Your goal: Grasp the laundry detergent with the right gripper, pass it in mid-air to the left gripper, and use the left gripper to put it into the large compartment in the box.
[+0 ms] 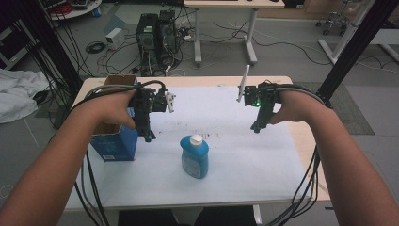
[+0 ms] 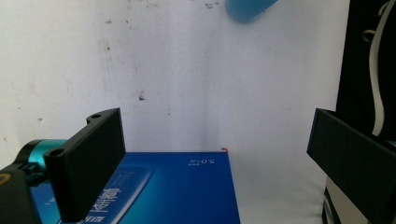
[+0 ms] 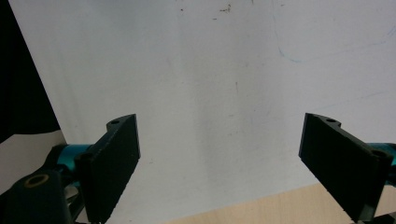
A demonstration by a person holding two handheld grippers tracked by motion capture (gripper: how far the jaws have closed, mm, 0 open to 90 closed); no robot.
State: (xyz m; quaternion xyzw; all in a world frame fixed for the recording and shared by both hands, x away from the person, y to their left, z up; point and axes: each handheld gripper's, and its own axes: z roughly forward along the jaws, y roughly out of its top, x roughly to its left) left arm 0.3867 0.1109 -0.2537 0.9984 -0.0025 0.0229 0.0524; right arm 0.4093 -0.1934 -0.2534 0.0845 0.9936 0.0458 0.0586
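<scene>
1. Claws hover above the worktop, one in each hand: the left claw and the right claw both hang with jaws spread wide and nothing between them, which reads as a ready stance ahead of a reach.
2. One blue plastic bottle with a white cap stands upright between the two claws, nearer the left one and closer to the person than either; set in the middle, it looks reachable from both sides.
3. One open blue cardboard box sits just below and outboard of the left claw, its mouth facing up, probably to take the bottle; its blue top face shows between that claw's jaws.
4. One white paper sheet covers the worktop under the right claw.
5. Count: two claws, one bottle, one box, one sheet.
</scene>
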